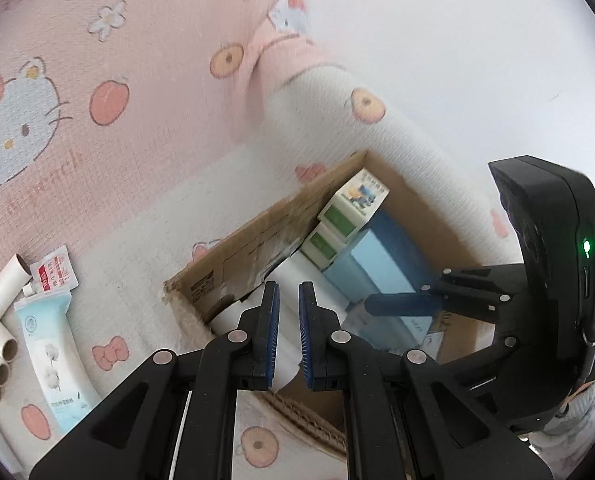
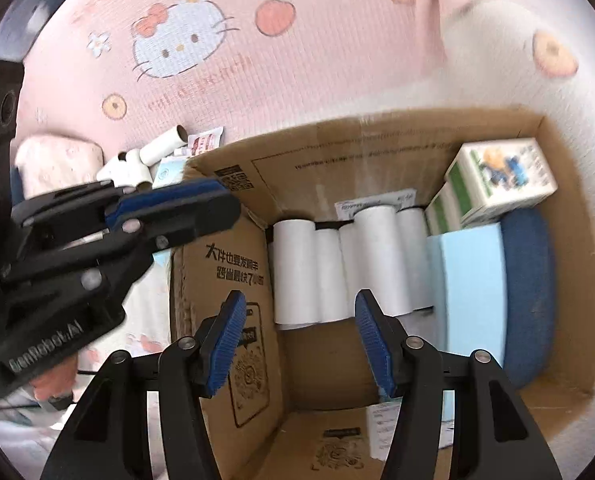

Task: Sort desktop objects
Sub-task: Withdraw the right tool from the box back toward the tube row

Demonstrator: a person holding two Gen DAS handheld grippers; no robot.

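Most items, white rolls [image 2: 349, 268] included, already sit in the cardboard box [image 2: 377, 136], while tubes [image 1: 1, 332] and a pouch [image 1: 53, 344] wait outside; the left hand-held gripper [image 1: 288, 332] is narrow and empty, the right hand-held gripper [image 2: 299, 344] wide and empty

left claw [image 1: 288, 332]: slightly parted, empty | over cardboard box [image 1: 297, 208] | tubes [image 1: 1, 300] left
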